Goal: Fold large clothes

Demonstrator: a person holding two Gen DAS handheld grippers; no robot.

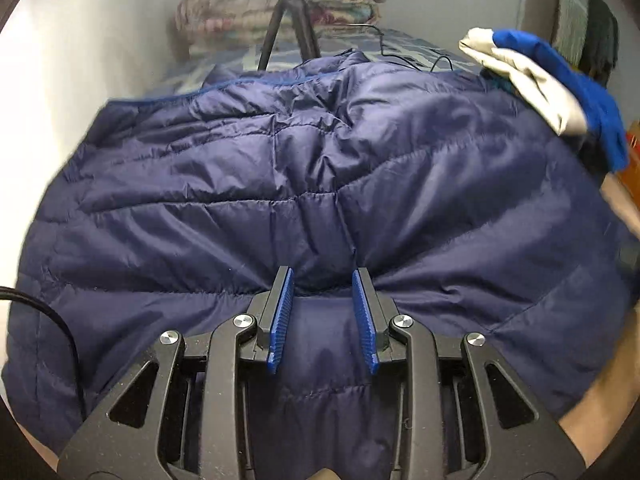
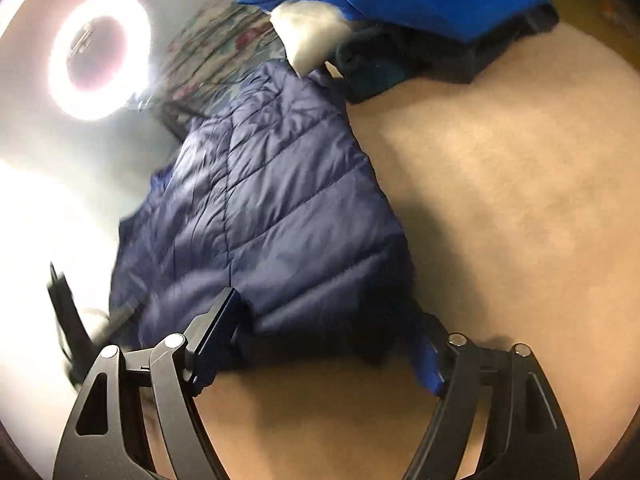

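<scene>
A navy quilted puffer jacket (image 1: pixel 304 184) lay spread over a tan tabletop (image 2: pixel 500 208), filling most of the left wrist view. The left gripper (image 1: pixel 323 280) pointed down at the near edge of the jacket, and a bunched fold of the navy fabric sat between its ribbed blue pads (image 1: pixel 280 320); the jaws stood narrowly apart, clamped on that fold.

In the right wrist view, the right gripper (image 2: pixel 332 316) hung over the jacket's near corner with its jaws spread wide. The corner lay between them, but neither pad pressed on it.

Beyond the jacket, at its far right, sat a pile of other clothes (image 2: pixel 420 12): a bright blue garment on top, a pale one and dark ones under it. A lit ring light (image 2: pixel 100 56) glared against the wall, its tripod (image 1: pixel 288 28) standing behind the jacket in front of a stack of patterned blankets (image 1: pixel 288 4).
</scene>
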